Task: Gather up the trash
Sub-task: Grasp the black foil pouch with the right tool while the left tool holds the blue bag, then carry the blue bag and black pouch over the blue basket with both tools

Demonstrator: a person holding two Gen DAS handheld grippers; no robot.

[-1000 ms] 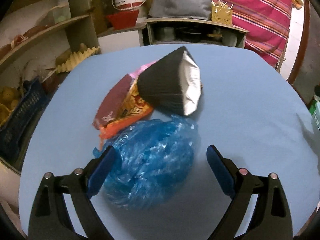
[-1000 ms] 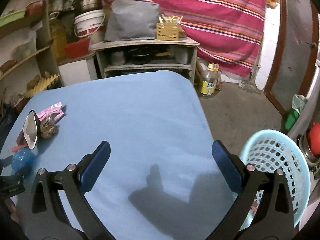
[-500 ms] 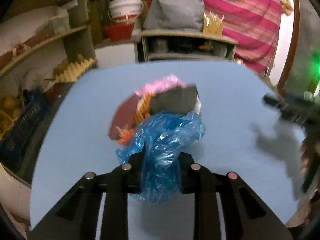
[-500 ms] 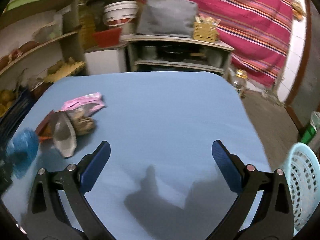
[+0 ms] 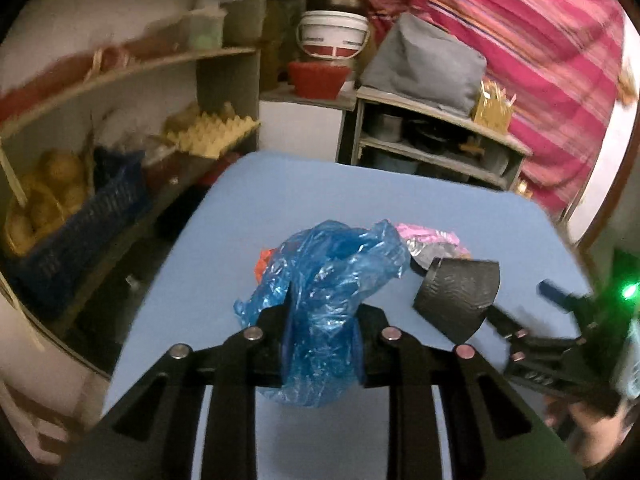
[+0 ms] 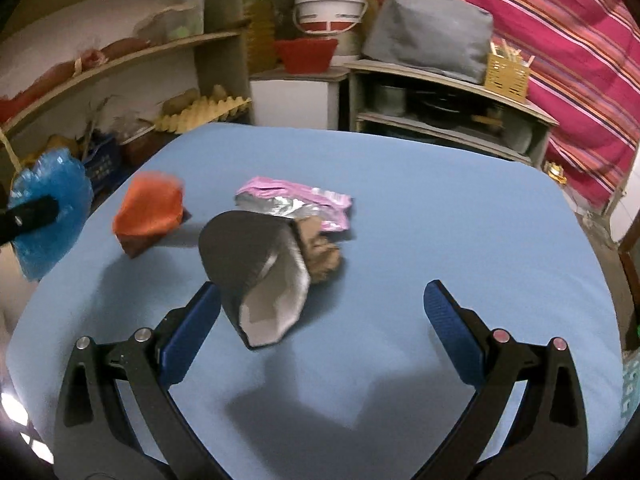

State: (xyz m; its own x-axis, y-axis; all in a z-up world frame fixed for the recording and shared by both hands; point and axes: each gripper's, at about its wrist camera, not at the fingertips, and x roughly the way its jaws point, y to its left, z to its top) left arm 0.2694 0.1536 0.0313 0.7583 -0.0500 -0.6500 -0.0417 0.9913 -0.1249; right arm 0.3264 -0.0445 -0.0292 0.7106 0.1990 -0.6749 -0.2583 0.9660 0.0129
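Lifted clear of the table (image 6: 400, 184) now, where a second ago it lay between spread jaws, the blue plastic bag (image 5: 324, 304) hangs pinched in the left gripper (image 5: 322, 344). Black paper cone (image 6: 256, 276), pink wrapper (image 6: 296, 200) and orange wrapper (image 6: 148, 212) lie mid-table. Right gripper (image 6: 320, 332) spread wide, approaching the cone; best to centre it before closing. Near edge open; shelves crowd the left.

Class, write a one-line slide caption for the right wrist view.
Open right gripper nears a black foil-lined pouch on the blue table, while the left gripper carries off a blue plastic bag.
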